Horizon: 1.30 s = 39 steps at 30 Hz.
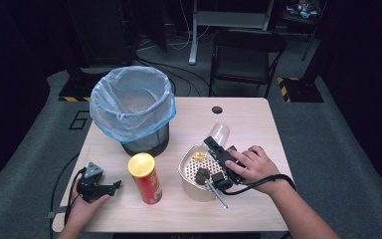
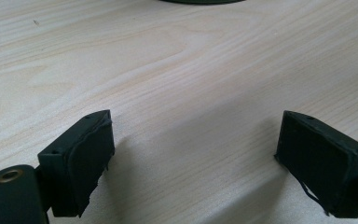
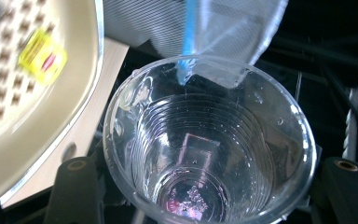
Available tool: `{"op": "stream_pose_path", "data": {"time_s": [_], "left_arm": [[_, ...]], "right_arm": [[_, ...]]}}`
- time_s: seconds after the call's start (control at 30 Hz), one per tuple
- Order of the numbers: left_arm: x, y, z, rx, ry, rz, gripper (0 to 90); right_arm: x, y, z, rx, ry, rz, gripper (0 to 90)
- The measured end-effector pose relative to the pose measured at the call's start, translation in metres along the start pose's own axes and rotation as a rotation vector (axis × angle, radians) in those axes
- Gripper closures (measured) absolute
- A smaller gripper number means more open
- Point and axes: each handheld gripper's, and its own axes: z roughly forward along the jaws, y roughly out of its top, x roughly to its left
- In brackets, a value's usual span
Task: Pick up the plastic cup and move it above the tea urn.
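Dark room, grey carpet (image 1: 328, 129), black folding chair (image 1: 246, 55).

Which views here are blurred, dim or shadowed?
High view: table lit, surroundings very dark. Left gripper view: sharp wood grain, soft shadows under the open jaws. Right gripper view: clear cup sharp, the perforated tray and its yellow piece blurred.

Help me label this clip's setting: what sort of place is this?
Probably a lab or studio set up for recording, not a home. A small wooden table stands on grey carpet in a dark room, with a folding chair and loose floor cables behind. On the table sits a staged bagged bin.
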Motion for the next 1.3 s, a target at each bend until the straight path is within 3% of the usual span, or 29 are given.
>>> {"op": "stream_pose_path", "data": {"time_s": [0.03,0.2,0.27,0.47,0.63,0.7,0.8,0.93,1.03,1.13,1.23,1.3], "left_arm": [[0.0,0.0,0.0,0.0,0.0,0.0,10.9],[0.0,0.0,0.0,0.0,0.0,0.0,10.8],[0.0,0.0,0.0,0.0,0.0,0.001,10.9],[0.0,0.0,0.0,0.0,0.0,0.0,10.9],[0.0,0.0,0.0,0.0,0.0,0.0,10.9],[0.0,0.0,0.0,0.0,0.0,0.0,10.9],[0.0,0.0,0.0,0.0,0.0,0.0,10.8],[0.0,0.0,0.0,0.0,0.0,0.0,10.9],[0.0,0.0,0.0,0.0,0.0,0.0,10.9],[0.0,0.0,0.0,0.0,0.0,0.0,10.9],[0.0,0.0,0.0,0.0,0.0,0.0,10.8],[-0.001,0.0,0.001,-0.005,0.007,-0.005,10.9]], "right_arm": [[-0.002,0.0,-0.001,0.01,-0.027,0.046,34.6],[-0.01,-0.004,-0.001,0.024,-0.073,0.311,34.4],[-0.012,-0.006,-0.001,0.022,-0.073,0.452,34.4],[-0.014,-0.012,-0.001,-0.004,-0.08,0.734,34.3],[-0.019,-0.022,0.0,-0.077,-0.066,1.002,34.3],[-0.022,-0.026,0.0,-0.103,-0.022,1.129,34.2],[-0.027,-0.034,0.001,-0.145,0.004,1.31,34.2],[-0.034,-0.044,0.003,-0.224,0.116,1.553,34.5],[-0.038,-0.05,0.004,-0.27,0.199,1.682,34.7],[-0.042,-0.054,0.006,-0.295,0.236,1.739,34.7],[-0.05,-0.056,0.007,-0.279,0.256,1.754,34.7],[-0.058,-0.057,0.007,-0.26,0.26,1.736,34.6]]}}
